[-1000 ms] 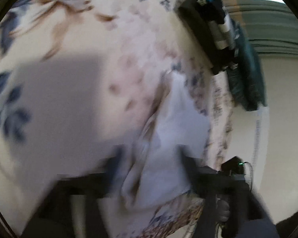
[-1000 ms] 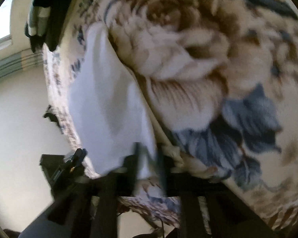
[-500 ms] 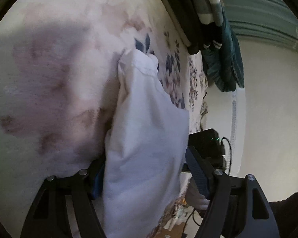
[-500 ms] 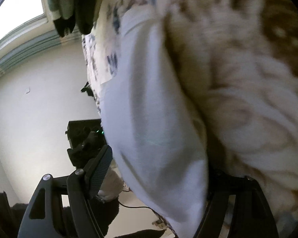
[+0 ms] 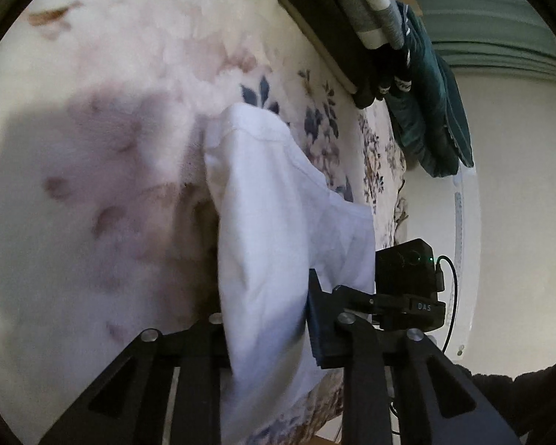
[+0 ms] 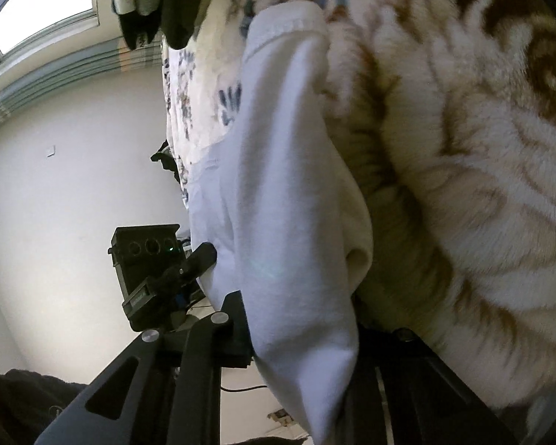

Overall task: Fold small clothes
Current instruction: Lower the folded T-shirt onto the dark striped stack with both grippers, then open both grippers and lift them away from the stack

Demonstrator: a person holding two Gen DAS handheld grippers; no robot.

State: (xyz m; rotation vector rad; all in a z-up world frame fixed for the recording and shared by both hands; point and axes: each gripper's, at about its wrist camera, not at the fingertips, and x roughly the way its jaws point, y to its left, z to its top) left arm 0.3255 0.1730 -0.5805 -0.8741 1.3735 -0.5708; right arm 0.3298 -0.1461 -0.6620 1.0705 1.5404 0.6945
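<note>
A small white garment (image 5: 274,222) lies on a floral blanket (image 5: 103,170) near its edge. My left gripper (image 5: 267,330) is shut on the near end of the garment, which drapes over and between its fingers. The garment also shows in the right wrist view (image 6: 285,193), where my right gripper (image 6: 300,337) is shut on its other near corner. The cloth hangs down over both sets of fingers and hides the fingertips. Each view shows the other gripper beside the cloth.
A stack of dark and striped clothes (image 5: 370,26) lies at the far end of the blanket, also visible in the right wrist view (image 6: 155,0). The blanket's edge (image 5: 389,185) drops off to a pale wall. A window (image 6: 37,3) is at upper left.
Both grippers have closed on the garment's near end and lifted it off the blanket. The views tilted and steadied from the earlier blur.
</note>
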